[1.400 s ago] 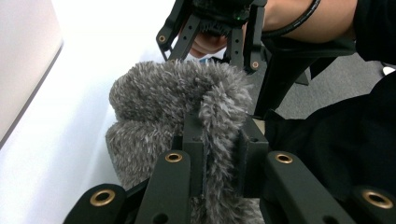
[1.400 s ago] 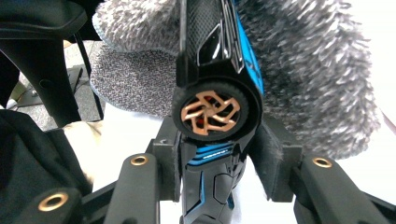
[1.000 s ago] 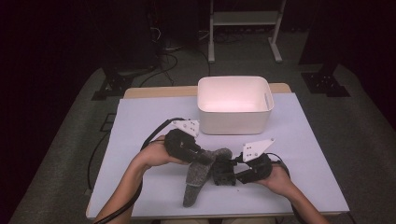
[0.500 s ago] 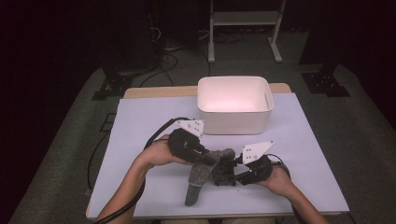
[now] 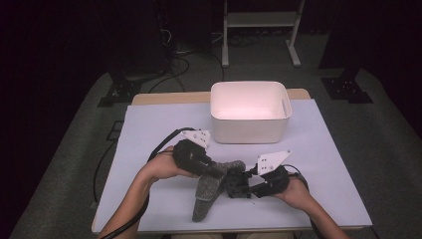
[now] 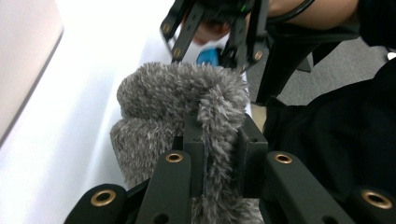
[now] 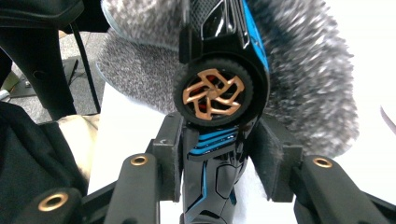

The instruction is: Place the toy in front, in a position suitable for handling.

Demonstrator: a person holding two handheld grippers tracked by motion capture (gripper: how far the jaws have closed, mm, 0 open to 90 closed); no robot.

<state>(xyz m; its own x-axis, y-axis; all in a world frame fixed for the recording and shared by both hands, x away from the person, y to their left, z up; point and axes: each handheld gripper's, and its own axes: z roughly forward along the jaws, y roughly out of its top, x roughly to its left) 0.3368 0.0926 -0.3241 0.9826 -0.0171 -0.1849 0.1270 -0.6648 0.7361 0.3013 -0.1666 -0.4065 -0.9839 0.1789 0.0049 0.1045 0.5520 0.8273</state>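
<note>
A fuzzy grey sock (image 5: 205, 194) lies on the white table (image 5: 149, 124), its cuff end lifted. My left gripper (image 5: 222, 172) is shut on the cuff's edge; in the left gripper view its pads (image 6: 194, 140) pinch a fold of the sock (image 6: 177, 98). My right gripper (image 5: 240, 183) is shut on a black toy car (image 5: 235, 185) with blue stripes. In the right gripper view the toy car (image 7: 219, 93) stands between the jaws of my right gripper (image 7: 219, 154), its orange-spoked wheel facing the camera. The car's front end lies against the sock (image 7: 308, 84) at its opening.
A white plastic bin (image 5: 250, 112) stands at the back middle of the table, open side up. Cables trail from both grippers toward the front-left edge. Dark stands and a metal frame (image 5: 259, 30) stand on the floor behind the table.
My left gripper has edged slightly to the right with the sock's cuff, toward the right gripper. The right gripper and the car have stayed in place.
</note>
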